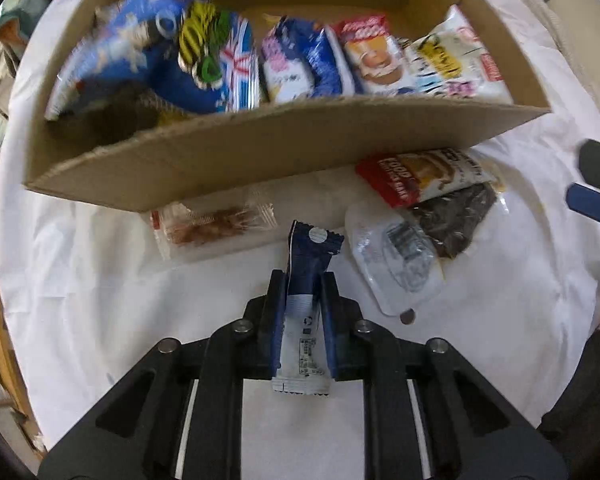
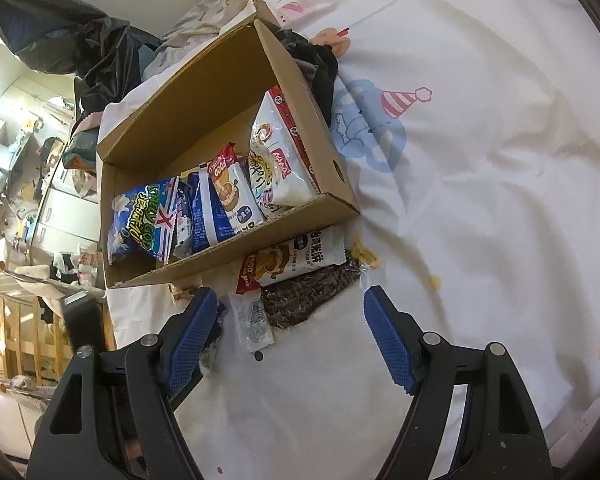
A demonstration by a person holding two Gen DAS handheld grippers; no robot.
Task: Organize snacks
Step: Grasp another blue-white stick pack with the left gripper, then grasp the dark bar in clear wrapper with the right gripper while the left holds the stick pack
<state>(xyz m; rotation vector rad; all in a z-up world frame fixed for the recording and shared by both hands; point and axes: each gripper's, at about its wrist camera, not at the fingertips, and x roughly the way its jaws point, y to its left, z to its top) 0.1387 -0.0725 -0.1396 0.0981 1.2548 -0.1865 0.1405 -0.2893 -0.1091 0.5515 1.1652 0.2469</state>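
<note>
Beside the cardboard box (image 1: 260, 160) on the bed: left hand-held gripper (image 1: 303, 280) clamped on a blue-white snack packet (image 1: 306, 264); right hand-held gripper (image 2: 288, 300) wide, empty.

Cardboard box (image 2: 332, 200), snack packets, right gripper (image 2: 288, 324) jaws apart

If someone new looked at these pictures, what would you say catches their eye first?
Probably the cardboard box on the white sheet, with bright snack packs standing in a row inside. Next, the left tool shut on a blue-and-white sachet before the box, while the right tool hangs open over loose packets.
</note>
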